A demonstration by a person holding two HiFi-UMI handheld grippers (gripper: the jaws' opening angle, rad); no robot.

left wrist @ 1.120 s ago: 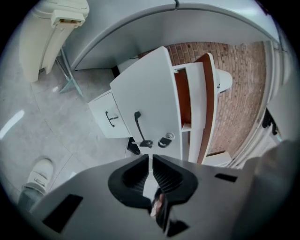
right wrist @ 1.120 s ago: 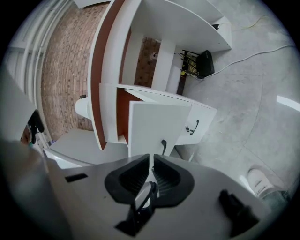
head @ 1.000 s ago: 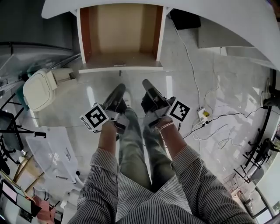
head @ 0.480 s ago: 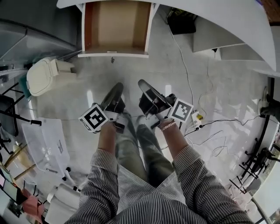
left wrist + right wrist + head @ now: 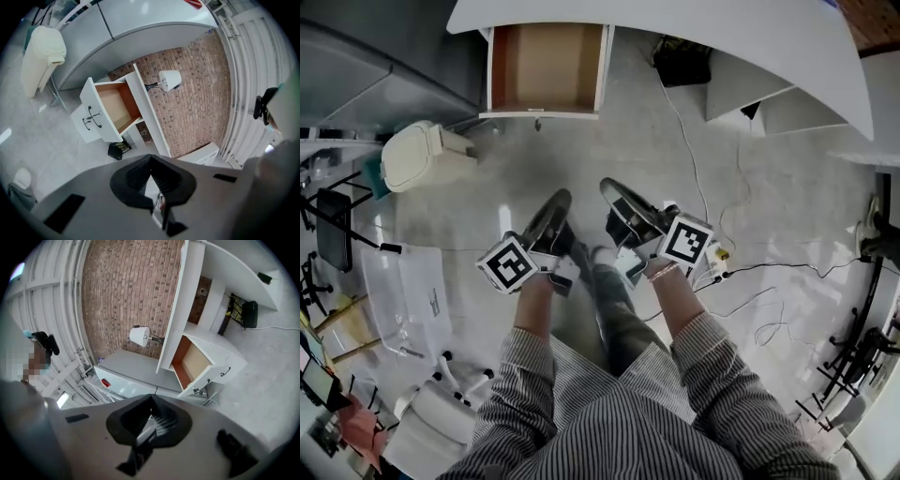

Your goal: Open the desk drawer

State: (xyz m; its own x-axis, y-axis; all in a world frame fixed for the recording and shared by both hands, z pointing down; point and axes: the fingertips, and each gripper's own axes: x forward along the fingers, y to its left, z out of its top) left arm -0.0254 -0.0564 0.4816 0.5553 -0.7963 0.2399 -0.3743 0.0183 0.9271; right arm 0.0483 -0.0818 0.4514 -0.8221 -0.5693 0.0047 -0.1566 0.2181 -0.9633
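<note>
- Since a second earlier, both grippers had drawn back from the desk. In the head view the drawer point(image 5: 546, 66) now showed smaller and farther off, and the right jaws had closed.
- Nearest, the person's striped sleeves point(image 5: 525, 375) ran up to the two hands.
- The left gripper point(image 5: 555, 208) had its jaws together with nothing between them, as its own view showed.
- The right gripper point(image 5: 617, 194), just beside it, also had its jaws together and held nothing.
- Beyond them lay bare floor point(image 5: 628, 141), with cables point(image 5: 741, 272) trailing off to the right.
- A pale bin point(image 5: 417, 155) stood at the left, between the grippers and the desk.
- Farther on, the drawer stood pulled out from under the white desk point(image 5: 694, 37), its brown inside bare. Its handle point(image 5: 93, 117) was on the white front that faced the person.
- The drawer lay well apart from both grippers, ahead of them and a little to the left. Its long axis ran out of the desk toward the person.
- The left gripper was the nearer and better lined up with the handle.
- Judged from this, the opening looked done. Any further pull would mean reaching forward again with opened jaws.
- Farthest, the gripper views showed a lamp point(image 5: 169, 78) against a brick wall point(image 5: 197, 93).
</note>
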